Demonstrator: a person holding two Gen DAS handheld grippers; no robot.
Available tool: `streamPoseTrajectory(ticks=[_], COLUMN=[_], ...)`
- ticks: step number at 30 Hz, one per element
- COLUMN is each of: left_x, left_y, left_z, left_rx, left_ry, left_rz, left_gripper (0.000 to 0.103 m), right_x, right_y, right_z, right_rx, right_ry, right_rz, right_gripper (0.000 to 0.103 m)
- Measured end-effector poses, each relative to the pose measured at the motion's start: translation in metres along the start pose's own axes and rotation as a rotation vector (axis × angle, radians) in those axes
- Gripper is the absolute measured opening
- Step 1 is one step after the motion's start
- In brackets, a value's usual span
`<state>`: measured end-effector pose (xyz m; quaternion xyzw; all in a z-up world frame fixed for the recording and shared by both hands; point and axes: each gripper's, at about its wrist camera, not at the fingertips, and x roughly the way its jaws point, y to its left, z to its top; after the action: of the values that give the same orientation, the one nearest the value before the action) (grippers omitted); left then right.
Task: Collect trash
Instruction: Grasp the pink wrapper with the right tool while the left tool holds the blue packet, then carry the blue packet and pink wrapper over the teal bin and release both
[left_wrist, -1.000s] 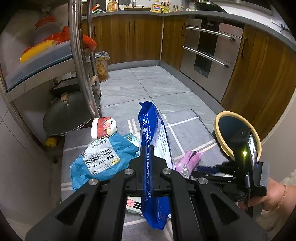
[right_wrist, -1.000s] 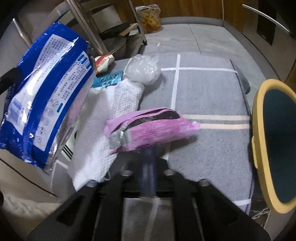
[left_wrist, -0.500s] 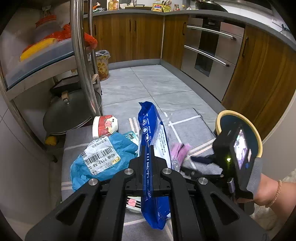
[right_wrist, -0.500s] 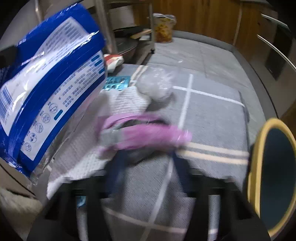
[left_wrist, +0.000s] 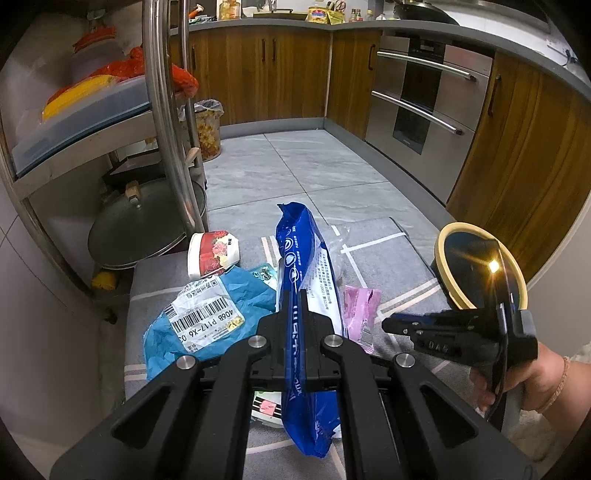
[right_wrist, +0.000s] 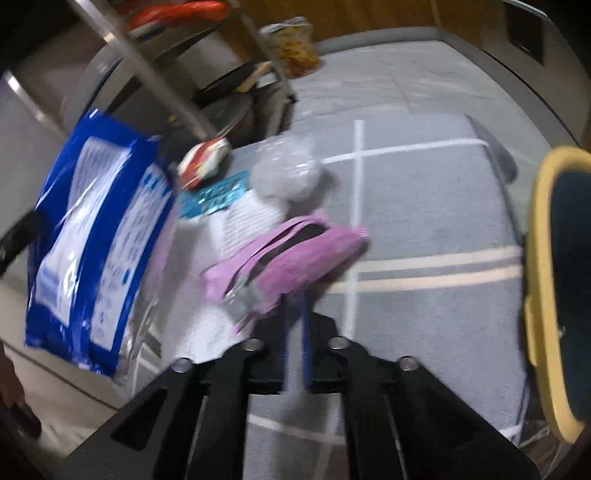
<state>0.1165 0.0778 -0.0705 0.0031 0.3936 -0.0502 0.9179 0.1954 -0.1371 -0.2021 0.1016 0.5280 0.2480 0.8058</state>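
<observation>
My left gripper is shut on a blue and white plastic bag and holds it above the grey mat; the bag also shows at the left of the right wrist view. My right gripper is shut on a pink wrapper and holds it just above the mat. In the left wrist view the right gripper is at the right, with the pink wrapper at its tips. A yellow-rimmed bin stands at the right.
On the mat lie a blue mailer with a barcode label, a red and white paper cup, a white towel, a clear plastic wad and a teal blister pack. A steel rack stands left.
My right gripper has closed on the pink wrapper and lifted it off the mat, swinging a little to the right. My left gripper keeps the blue bag still.
</observation>
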Motion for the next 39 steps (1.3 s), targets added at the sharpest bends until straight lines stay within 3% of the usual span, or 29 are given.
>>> streamPoseTrajectory(ticks=[1, 7, 12, 13, 16, 19, 20, 27, 34, 39], left_x=[0.000, 0.000, -0.001, -0.001, 0.000, 0.002, 0.004, 0.003, -0.010, -0.016], left_y=[-0.001, 0.000, 0.006, 0.007, 0.013, 0.016, 0.016, 0.005, -0.015, -0.032], left_z=[0.000, -0.002, -0.001, -0.001, 0.000, 0.002, 0.002, 0.006, 0.018, 0.028], left_rx=[0.002, 0.011, 0.001, 0.001, -0.009, -0.012, -0.013, 0.013, 0.035, 0.050], left_ry=[0.000, -0.002, -0.003, -0.004, -0.002, 0.001, 0.002, -0.007, -0.054, -0.080], left_rz=[0.002, 0.013, 0.022, 0.025, 0.028, 0.031, 0.031, 0.026, 0.017, -0.004], left_gripper=[0.002, 0.002, 0.002, 0.002, 0.002, 0.002, 0.002, 0.002, 0.002, 0.002], right_x=[-0.001, 0.004, 0.020, 0.025, 0.037, 0.045, 0.044, 0.018, -0.033, -0.070], right_y=[-0.004, 0.008, 0.021, 0.025, 0.031, 0.033, 0.033, 0.031, 0.030, 0.033], right_z=[0.002, 0.009, 0.017, 0.017, 0.017, 0.013, 0.013, 0.012, 0.013, 0.018], right_rx=[0.042, 0.075, 0.105, 0.096, 0.075, 0.037, 0.029, 0.011, -0.010, -0.046], right_ry=[-0.006, -0.033, -0.027, -0.013, 0.020, 0.042, 0.039, -0.019, -0.092, -0.121], right_rz=[0.006, 0.002, 0.025, 0.015, -0.003, -0.018, -0.023, -0.039, -0.040, -0.088], right_gripper=[0.048, 0.075, 0.078, 0.077, 0.061, 0.023, 0.017, 0.013, 0.013, 0.012])
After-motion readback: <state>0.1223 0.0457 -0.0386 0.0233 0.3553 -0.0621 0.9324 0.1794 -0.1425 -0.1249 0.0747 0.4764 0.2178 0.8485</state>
